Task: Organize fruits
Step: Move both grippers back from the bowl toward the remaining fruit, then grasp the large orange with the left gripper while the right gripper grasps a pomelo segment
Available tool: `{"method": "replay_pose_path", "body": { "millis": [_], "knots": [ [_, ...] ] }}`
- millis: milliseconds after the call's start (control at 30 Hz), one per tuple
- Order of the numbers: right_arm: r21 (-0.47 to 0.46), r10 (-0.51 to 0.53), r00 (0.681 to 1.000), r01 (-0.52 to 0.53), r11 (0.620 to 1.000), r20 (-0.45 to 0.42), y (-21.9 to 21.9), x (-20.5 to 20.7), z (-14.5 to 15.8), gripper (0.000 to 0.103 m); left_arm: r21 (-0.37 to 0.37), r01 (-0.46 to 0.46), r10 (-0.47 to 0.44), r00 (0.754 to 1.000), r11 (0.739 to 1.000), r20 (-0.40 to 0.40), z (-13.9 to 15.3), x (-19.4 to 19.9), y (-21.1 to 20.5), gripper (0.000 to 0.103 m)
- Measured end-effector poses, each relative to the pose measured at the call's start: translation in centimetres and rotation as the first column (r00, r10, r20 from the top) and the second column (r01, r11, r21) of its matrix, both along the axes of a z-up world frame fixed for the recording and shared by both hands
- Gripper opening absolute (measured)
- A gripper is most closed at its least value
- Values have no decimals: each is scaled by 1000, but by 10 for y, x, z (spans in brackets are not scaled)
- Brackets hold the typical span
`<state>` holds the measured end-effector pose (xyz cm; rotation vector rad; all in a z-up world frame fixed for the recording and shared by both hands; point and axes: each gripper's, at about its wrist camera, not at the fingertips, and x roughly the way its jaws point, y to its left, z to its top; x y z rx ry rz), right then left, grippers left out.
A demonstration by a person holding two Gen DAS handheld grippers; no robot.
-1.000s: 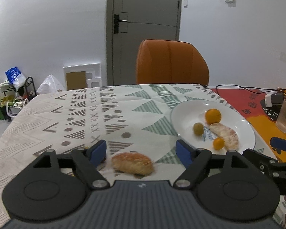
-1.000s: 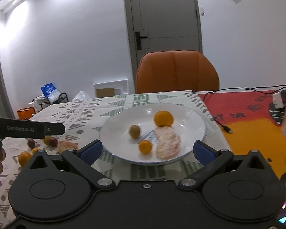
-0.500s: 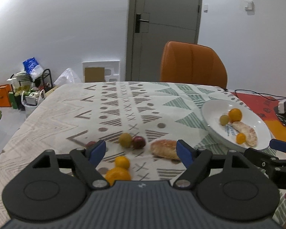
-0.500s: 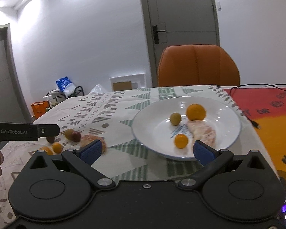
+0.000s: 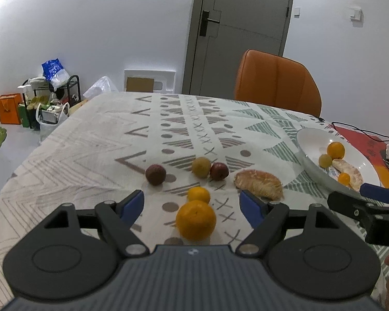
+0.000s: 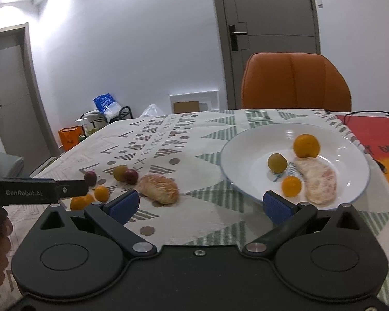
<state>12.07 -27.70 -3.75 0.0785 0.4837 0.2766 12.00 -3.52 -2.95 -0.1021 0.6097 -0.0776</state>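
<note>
A white plate (image 6: 236, 153) holds an orange (image 6: 306, 145), a green fruit (image 6: 277, 163), a small orange (image 6: 291, 186) and a peeled citrus piece (image 6: 319, 181). On the cloth lie a large orange (image 5: 195, 220), a small orange (image 5: 198, 194), a dark round fruit (image 5: 155, 174), a green fruit (image 5: 201, 167), a red fruit (image 5: 219, 171) and a peeled citrus piece (image 5: 258, 184). My left gripper (image 5: 192, 203) is open, its jaws on either side of the large orange. My right gripper (image 6: 199, 204) is open and empty, between the peeled piece (image 6: 158, 188) and the plate.
An orange chair (image 5: 277, 85) stands at the table's far side. A red-orange mat (image 6: 376, 134) with a cable lies right of the plate. Bags and a rack (image 5: 46, 96) sit on the floor at left. The patterned tablecloth (image 5: 184, 121) stretches behind the fruits.
Both grippers have swung to the left. The group of loose fruits has come into the left wrist view, and the plate has shifted right in both views. Both grippers stay open.
</note>
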Motion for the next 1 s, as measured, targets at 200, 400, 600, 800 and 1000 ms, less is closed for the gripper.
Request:
{"method": "replay_pose_path", "body": {
  "millis": [200,400,600,800,1000],
  "knots": [
    [1,29,999,-29,1000,-16,11,8,-5,103,-22,1,-1,1000,1000,-20,-11,2,4,78],
    [-21,64,998,-65,998,-22,24,14,-7,99,-49,8,-10,999,999,-45,-20,8,7,70],
    [-35,83,996,-85,996,-45,32,27,-9,83,-77,31,-35,998,997,-56,-24,13,10,36],
    [-53,123,991,-126,991,-57,44,39,-10,81,-83,-6,2,999,997,-50,-20,14,26,36],
    [-69,157,985,-161,984,-67,58,52,-12,78,-83,-39,35,998,996,-53,-18,17,41,36]
  ]
}}
